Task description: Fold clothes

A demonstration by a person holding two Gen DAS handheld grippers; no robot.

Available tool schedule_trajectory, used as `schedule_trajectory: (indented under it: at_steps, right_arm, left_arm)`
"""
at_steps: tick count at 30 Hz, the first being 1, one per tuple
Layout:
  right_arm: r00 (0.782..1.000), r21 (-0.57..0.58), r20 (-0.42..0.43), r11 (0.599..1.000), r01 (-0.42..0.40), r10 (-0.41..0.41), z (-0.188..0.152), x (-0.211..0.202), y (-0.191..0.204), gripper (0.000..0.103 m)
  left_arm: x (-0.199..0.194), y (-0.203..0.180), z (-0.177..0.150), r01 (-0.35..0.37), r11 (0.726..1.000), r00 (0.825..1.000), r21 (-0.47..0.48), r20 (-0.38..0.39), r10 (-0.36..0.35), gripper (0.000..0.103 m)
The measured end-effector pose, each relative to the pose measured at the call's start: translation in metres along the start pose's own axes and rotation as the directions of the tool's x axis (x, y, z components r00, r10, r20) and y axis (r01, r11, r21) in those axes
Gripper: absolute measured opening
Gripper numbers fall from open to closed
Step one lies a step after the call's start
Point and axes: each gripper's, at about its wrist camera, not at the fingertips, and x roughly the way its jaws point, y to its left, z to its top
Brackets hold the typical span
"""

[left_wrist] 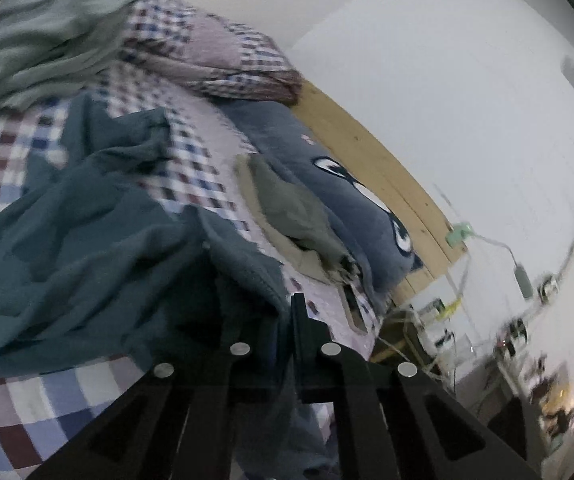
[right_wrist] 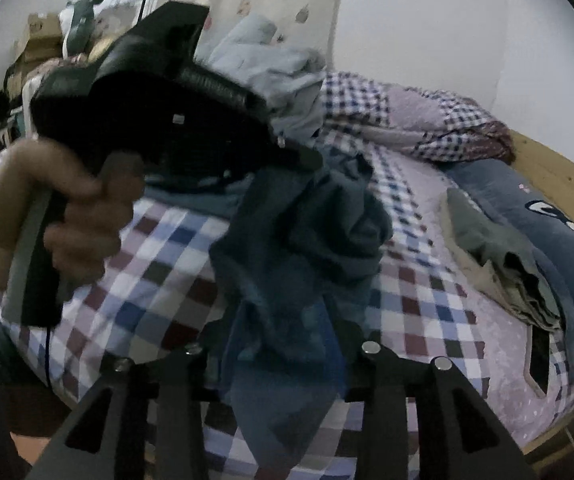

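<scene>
The bed (right_wrist: 159, 256), spread with a checked sheet, filled most of the room. Above it hung a dark teal garment (right_wrist: 307, 240), bunched and stretched between both tools. The left gripper (left_wrist: 287, 320) was clamped on one fold, cloth trailing down between its fingers. The right gripper (right_wrist: 283, 344) pinched another fold. Only the right view showed the person's hand (right_wrist: 47, 208) round the left handle; only the left showed the cluttered desk (left_wrist: 527, 344).
</scene>
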Motion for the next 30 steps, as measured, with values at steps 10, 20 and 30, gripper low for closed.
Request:
schedule_trajectory:
  at_steps: [10,20,30]
  right_arm:
    - [0.999,0.002,0.035,1.0,-0.001,0.001,0.008,-0.007,0.002,0.047]
    - [1.0,0.014,0.016,1.0,-0.001,0.001,0.005,-0.002,0.001,0.048]
    - [1.0,-0.025,0.011,1.0,0.014,-0.014,0.003,-0.001,0.009,0.048]
  left_arm:
    - [0.017,-0.043,-0.018,0.101,0.984,0.99,0.146,-0.108,-0.086,0.005]
    - [0.016,-0.045,-0.02,0.09,0.984,0.99,0.153,-0.123,-0.072,0.005]
    - [0.011,-0.023,-0.014,0.056,0.996,0.994,0.068,-0.098,-0.049,0.004]
